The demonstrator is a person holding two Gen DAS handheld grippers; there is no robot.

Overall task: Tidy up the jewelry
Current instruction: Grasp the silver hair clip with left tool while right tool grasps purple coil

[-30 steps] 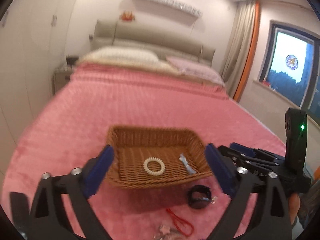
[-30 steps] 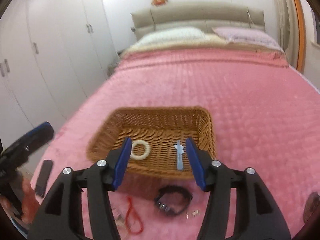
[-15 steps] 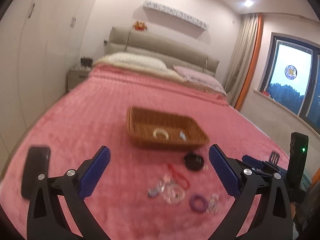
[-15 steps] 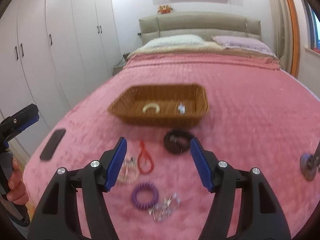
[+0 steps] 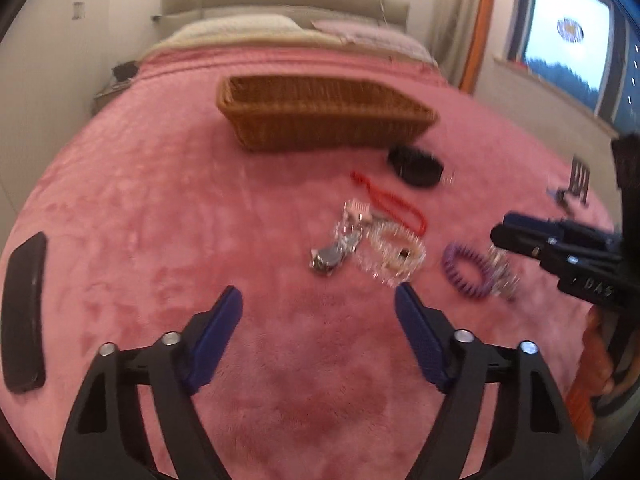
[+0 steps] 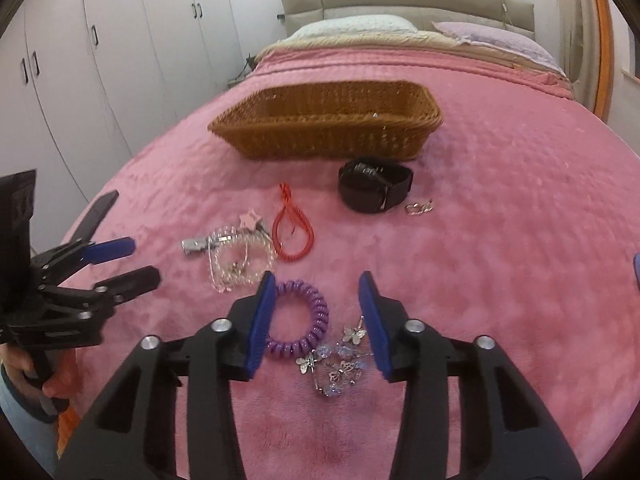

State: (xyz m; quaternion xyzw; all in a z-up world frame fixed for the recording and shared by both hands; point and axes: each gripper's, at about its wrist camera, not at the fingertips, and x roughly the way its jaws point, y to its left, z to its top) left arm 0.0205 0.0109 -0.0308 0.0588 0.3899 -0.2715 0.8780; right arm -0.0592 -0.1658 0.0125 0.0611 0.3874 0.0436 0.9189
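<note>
The right tongs [image 6: 316,312], fingers apart, straddle the purple spiral coil band [image 6: 298,326] on the pink plush bed [image 6: 500,240], seemingly lined up to grasp it for the brown wicker basket [image 6: 326,130]. The left tongs [image 5: 318,306] gape empty nearby.

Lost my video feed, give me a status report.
Left gripper and right gripper open, empty. Purple coil bracelet between right fingers, still on the blanket. Basket path clear.
</note>
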